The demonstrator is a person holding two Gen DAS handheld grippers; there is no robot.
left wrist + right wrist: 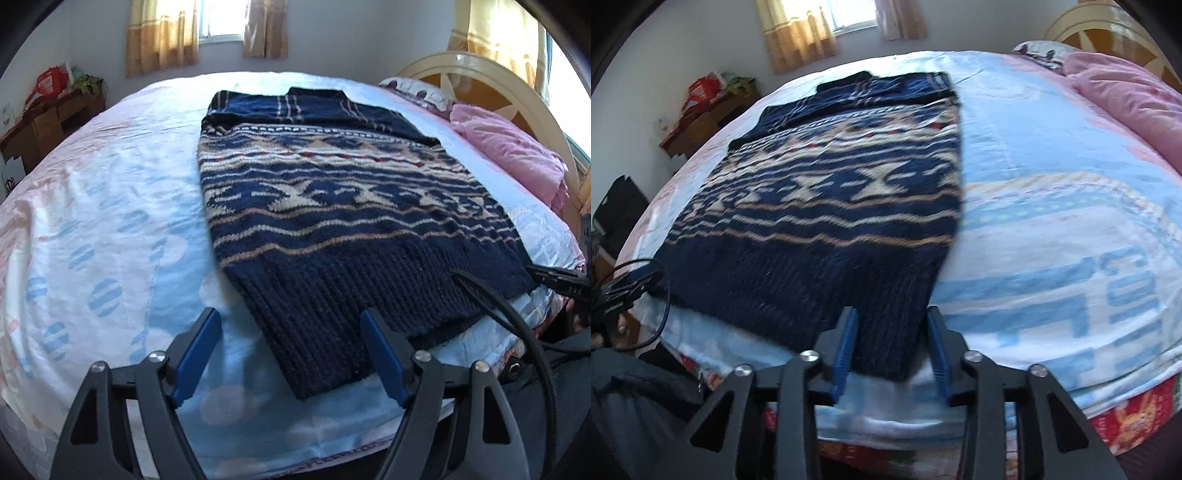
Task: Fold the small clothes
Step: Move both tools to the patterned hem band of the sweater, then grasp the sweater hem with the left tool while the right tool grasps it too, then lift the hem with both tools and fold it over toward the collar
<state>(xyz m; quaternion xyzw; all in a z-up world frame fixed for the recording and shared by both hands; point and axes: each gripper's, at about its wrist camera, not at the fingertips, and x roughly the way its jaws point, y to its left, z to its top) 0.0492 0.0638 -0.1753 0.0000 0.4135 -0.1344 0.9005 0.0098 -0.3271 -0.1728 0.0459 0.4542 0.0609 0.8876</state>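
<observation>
Sleeves folded in; sweater (332, 206) flat on bed (110, 221), lengthwise fold remaining. Left tongs (291, 332) spread, right tongs (892, 345) half-spread around 6 o'clock hem corners.

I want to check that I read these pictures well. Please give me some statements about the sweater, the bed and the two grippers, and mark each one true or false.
1. The sweater lies spread flat on the bed sheet. True.
2. The sweater is plain red. False: it is dark blue with cream and tan patterned bands.
3. The left gripper has its jaws apart, with a corner of the hem between them. True.
4. The right gripper is far from the sweater, over bare sheet. False: a hem corner lies between its jaws.
5. A pink quilt lies near the headboard. True.
6. The sweater is already folded into a small square. False: it is still laid out long.
</observation>
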